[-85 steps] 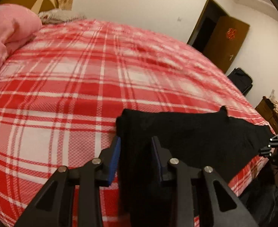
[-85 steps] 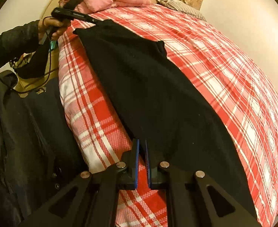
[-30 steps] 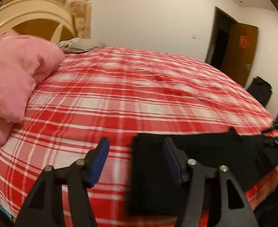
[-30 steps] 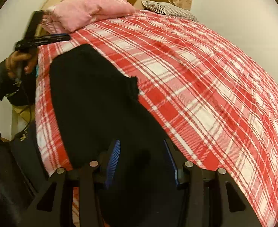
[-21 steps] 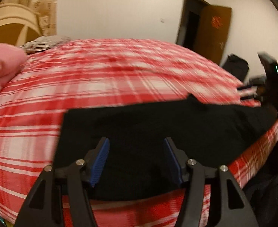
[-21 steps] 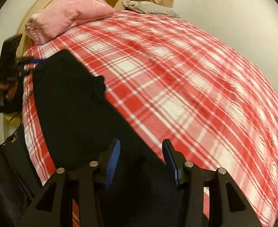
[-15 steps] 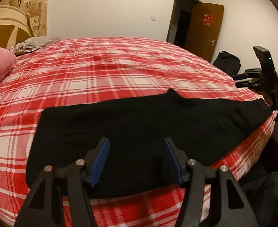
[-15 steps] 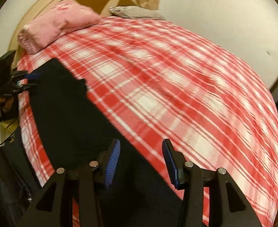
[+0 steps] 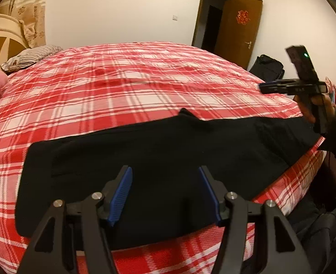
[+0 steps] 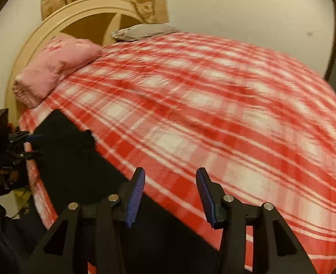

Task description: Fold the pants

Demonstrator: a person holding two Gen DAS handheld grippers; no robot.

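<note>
black cloth lies lengthwise under both tongs

blue-padded left tongs (image 9: 164, 193) hang parted with nothing between the pads, directly over the nearer, squared-off end of the pants (image 9: 145, 159). the right tongs (image 10: 170, 196) are parted and empty too, poised over the far-side edge of the cloth near its other end. the pants run long-axis along the near edge of the bed (image 9: 133, 80), from one pair of tongs to the other, so each hand is nearest its own end. flat, black, apparently already doubled leg on leg, with a small point at the far edge; the blurred right view makes that hard to confirm.
</note>
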